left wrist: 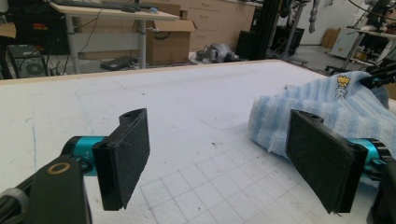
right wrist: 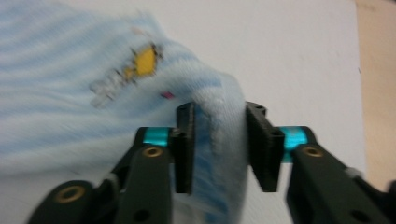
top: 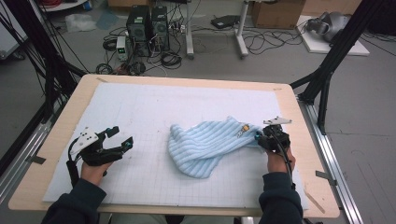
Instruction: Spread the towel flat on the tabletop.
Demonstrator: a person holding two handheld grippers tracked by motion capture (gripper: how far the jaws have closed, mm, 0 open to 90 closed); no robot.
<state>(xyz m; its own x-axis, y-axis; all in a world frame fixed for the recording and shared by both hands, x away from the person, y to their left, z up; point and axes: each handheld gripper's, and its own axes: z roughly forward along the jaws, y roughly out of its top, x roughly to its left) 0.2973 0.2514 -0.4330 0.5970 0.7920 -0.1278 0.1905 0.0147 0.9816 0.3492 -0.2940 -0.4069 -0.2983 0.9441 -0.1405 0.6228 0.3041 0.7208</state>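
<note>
High view: a light-blue striped towel [top: 210, 144] lay rumpled on the white gridded mat [top: 140, 107], right of the table's [top: 74, 93] middle, one corner stretched toward the right edge. Right gripper [top: 259, 136] sat at that corner, close to the right edge. Right gripper view: the same gripper [right wrist: 219, 144], jaws part-way apart, a fold of the towel [right wrist: 70, 93] between them; left pad against the cloth, a thin gap seemingly beside the right pad, though blur left that unsure. No earlier frame, so nothing more on the grip. Near the corner, a small yellow emblem [right wrist: 144, 61] on the cloth. Left gripper [top: 117, 138] hovered near the table's left edge, well apart from the towel. Left gripper view: left gripper [left wrist: 219, 158] with jaws spread wide and bare, only mat between them, the towel [left wrist: 327, 107] beyond the right jaw.
</note>
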